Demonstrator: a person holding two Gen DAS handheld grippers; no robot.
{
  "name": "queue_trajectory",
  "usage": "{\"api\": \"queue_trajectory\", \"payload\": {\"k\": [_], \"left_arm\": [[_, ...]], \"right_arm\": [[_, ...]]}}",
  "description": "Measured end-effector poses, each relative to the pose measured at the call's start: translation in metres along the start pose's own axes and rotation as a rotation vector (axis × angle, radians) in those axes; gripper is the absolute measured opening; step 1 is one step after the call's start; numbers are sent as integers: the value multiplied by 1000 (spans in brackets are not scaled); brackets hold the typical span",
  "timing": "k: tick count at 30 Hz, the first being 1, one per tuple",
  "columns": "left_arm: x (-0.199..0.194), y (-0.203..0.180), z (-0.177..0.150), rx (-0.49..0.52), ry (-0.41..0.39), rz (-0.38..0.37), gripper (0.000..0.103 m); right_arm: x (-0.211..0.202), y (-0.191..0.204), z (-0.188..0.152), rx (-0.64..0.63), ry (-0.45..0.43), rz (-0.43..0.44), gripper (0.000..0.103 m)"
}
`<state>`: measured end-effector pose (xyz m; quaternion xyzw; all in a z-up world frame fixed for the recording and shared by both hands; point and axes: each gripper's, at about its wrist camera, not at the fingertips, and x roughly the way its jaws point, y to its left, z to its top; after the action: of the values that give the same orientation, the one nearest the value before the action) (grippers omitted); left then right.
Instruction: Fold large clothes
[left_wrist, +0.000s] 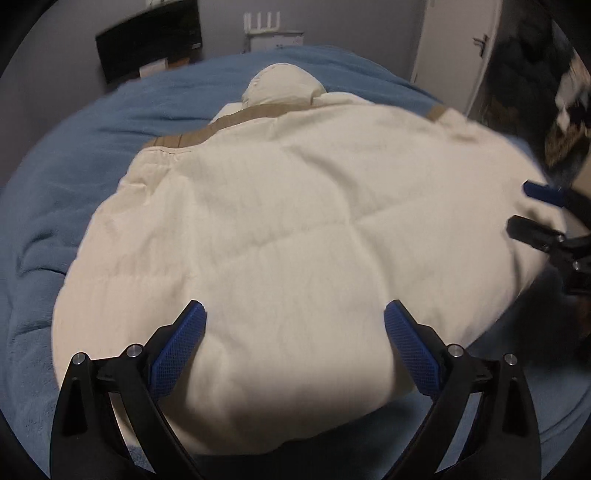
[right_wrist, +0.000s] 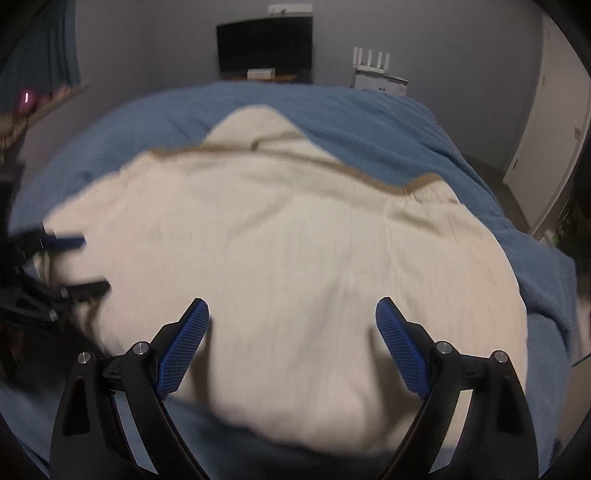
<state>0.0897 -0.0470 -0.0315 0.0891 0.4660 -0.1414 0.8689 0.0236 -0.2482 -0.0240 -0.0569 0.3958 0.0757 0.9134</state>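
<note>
Left wrist view: a cream jacket (left_wrist: 280, 229) lies spread across the middle of a bed covered by a blue blanket (left_wrist: 74, 177). Its near hem reaches almost to the bed's near edge, and a tan band (left_wrist: 207, 131) runs along its far side. Beyond that band a rounded cream hood (left_wrist: 282, 85) rests toward the bed's far edge. The left gripper (left_wrist: 294, 314) is over the near part of the jacket, its jaws spread wide with nothing between them; whether the blue pads (left_wrist: 177, 350) touch the fabric cannot be told. At the jacket's right edge the right gripper (left_wrist: 522, 206) comes in from the side, its jaws apart too, one blue pad above and one dark finger below. Past the bed stand a dark screen (left_wrist: 147, 40), a white router (left_wrist: 262, 22) and a white door (left_wrist: 454, 48).

Right wrist view: the jacket (right_wrist: 288, 251) again fills the middle of the bed, blurred, with the blanket (right_wrist: 388, 122) showing along the far and right edges. The tan band (right_wrist: 354, 173) crosses its far side. The right gripper (right_wrist: 291, 314) is over the jacket's near part, jaws wide and empty. The left gripper (right_wrist: 92, 262) enters at the jacket's left edge, blurred, its fingers apart. At the far wall are the screen (right_wrist: 264, 46) and the router (right_wrist: 371, 61); the door (right_wrist: 554, 122) is to the right.
</note>
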Motion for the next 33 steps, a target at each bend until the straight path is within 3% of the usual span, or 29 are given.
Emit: {"api": "queue_trajectory", "payload": {"k": [4,8,18,21,26,33], "left_arm": [[4,7,-10,-4,12,14,95],[-1,7,-20,12,20,32,95],[2,19,-22,-26,32,9,95],[-5,23,-21,-54,-2,-6,94],[-43,28,-22,-132,-105,-17,94],[-91,-15,-51,-103,-142,-4,96]], "right_arm": [[12,-29,-26,118,72,-4,87],[7,-63,-34,244,66,-56,82],[-1,-95,-44,374,58,-131,82],[-7,-90,-41,373,49,-168,83],[-46,-63,-48,380,-46,-114,84],[-68,-5,-76,285,-31,-56,92]]}}
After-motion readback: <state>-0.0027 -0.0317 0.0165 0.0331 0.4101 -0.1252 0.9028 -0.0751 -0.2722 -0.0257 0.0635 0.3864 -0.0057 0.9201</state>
